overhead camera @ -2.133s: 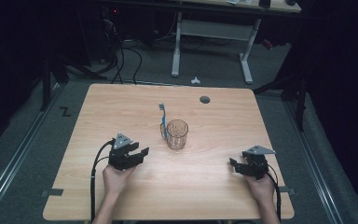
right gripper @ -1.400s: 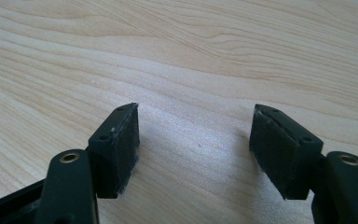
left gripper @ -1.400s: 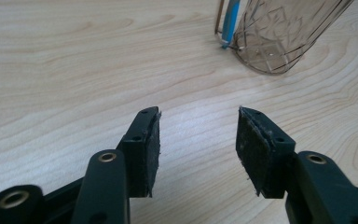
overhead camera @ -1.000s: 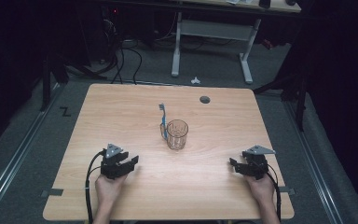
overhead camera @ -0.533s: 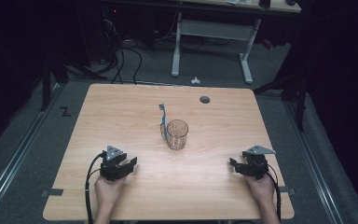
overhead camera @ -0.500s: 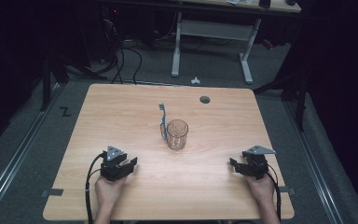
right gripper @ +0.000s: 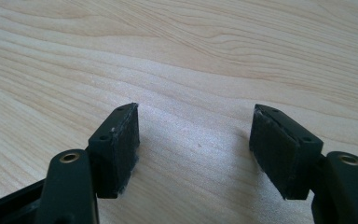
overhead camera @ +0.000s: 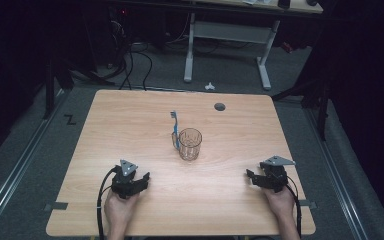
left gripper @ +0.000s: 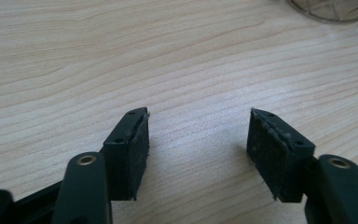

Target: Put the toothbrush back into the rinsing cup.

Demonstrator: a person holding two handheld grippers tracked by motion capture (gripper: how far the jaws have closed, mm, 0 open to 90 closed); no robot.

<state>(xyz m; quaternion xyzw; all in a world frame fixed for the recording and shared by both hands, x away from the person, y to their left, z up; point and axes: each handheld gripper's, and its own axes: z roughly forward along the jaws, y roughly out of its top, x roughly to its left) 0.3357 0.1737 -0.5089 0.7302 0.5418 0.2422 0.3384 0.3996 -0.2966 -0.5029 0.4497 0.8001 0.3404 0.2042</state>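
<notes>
A glass cup (overhead camera: pixel 190 144) stands in the middle of the wooden table (overhead camera: pixel 130 120), with a blue toothbrush (overhead camera: pixel 174 127) touching its left side. The left gripper (overhead camera: pixel 141 181) and the right gripper (overhead camera: pixel 251 176) sit near the front edge, well apart from the cup, both spread wide and holding nothing.

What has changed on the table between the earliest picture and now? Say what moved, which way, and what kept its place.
The left gripper pulled back toward the person and slightly left, away from the cup. It took hold of nothing; its jaws are open and empty. The right gripper, also open, stayed where it was, as did the cup and the toothbrush on the table.
</notes>
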